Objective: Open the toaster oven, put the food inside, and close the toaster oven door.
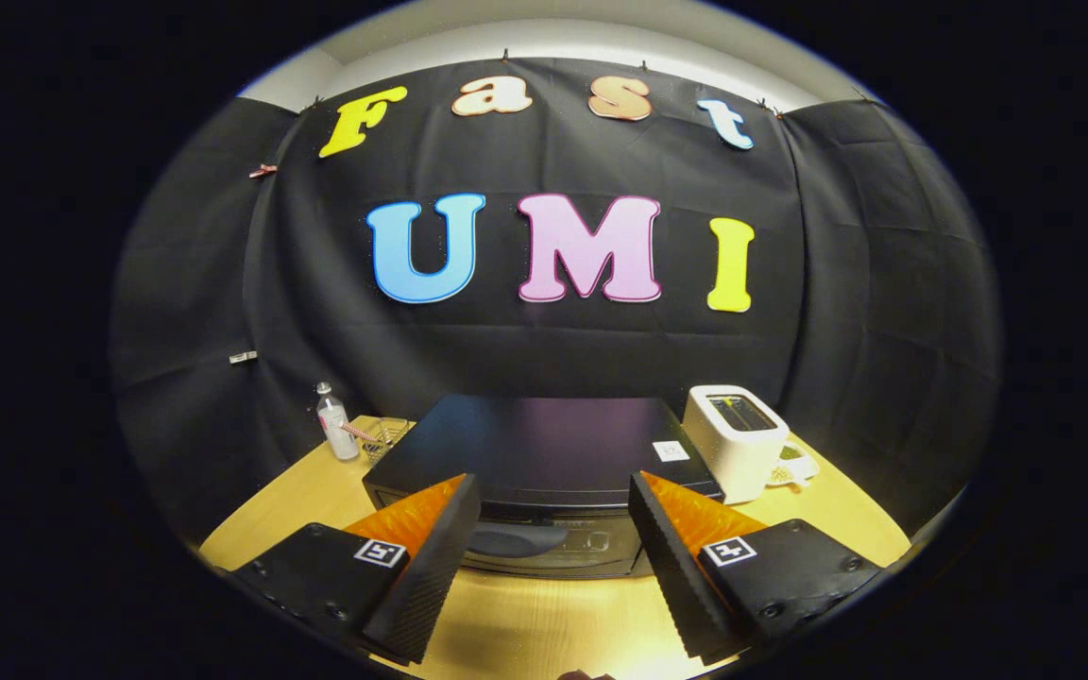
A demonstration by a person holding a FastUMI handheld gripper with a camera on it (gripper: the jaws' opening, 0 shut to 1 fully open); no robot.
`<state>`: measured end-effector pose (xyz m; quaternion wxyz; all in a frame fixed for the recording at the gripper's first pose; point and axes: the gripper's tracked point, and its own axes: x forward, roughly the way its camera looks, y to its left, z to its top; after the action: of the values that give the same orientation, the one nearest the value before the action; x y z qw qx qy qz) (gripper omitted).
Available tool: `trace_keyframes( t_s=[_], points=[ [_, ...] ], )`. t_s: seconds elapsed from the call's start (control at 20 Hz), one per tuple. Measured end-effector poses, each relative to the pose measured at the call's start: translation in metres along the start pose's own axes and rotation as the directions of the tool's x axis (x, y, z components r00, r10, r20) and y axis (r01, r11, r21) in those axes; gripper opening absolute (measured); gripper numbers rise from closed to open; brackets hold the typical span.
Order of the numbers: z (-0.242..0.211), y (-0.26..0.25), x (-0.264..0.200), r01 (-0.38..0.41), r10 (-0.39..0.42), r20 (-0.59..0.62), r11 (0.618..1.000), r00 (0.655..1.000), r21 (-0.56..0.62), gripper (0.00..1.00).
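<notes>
- Straight ahead of the tongs (553,519), in the gripper view, the toaster oven (544,444) sits on the wooden table (544,619), its dark flat top reaching back toward the booth's cloth wall.
- Both fingers are spread wide with nothing between them; neither finger touches the oven, and bare tabletop shows in the gap.
- Framed in that gap, just beyond the fingertips, is the oven's front with a dark curved door handle (516,540); the door looks closed.
- Lower parts of the oven's front and both its front corners are covered by the fingers, so the controls are hard to make out.
- A small pale sticker (671,450) lies on the oven's top, beyond the right finger.
- Beyond the right finger and just beside the oven stands a white slot toaster (738,439); something small and pale with green on it (794,465) sits at its far side, too small to identify.
- Beyond the left finger, near the oven's rear corner, stands a clear bottle (336,427) next to a small wire basket (383,439), whose contents are unclear.
</notes>
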<state>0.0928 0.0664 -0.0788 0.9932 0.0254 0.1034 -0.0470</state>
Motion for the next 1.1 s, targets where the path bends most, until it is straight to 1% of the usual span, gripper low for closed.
trace_keyframes(
  t_s=[0.3, 0.45, 0.55, 0.65, 1.1],
  points=[
    [-0.036, 0.025, 0.032, 0.004, -0.001, -0.096, 1.0, 0.995, 0.031, 0.98],
    [-0.05, 0.034, 0.043, -0.004, 0.007, -0.136, 1.0, 0.991, 0.023, 0.98],
    [-0.059, 0.034, 0.049, 0.005, -0.002, -0.164, 1.0, 0.987, 0.023, 0.98],
    [-0.059, 0.033, 0.057, 0.011, -0.009, -0.156, 1.0, 0.988, 0.017, 0.98],
    [-0.067, 0.034, 0.056, 0.02, -0.017, -0.184, 1.0, 0.983, 0.013, 0.98]
  ],
)
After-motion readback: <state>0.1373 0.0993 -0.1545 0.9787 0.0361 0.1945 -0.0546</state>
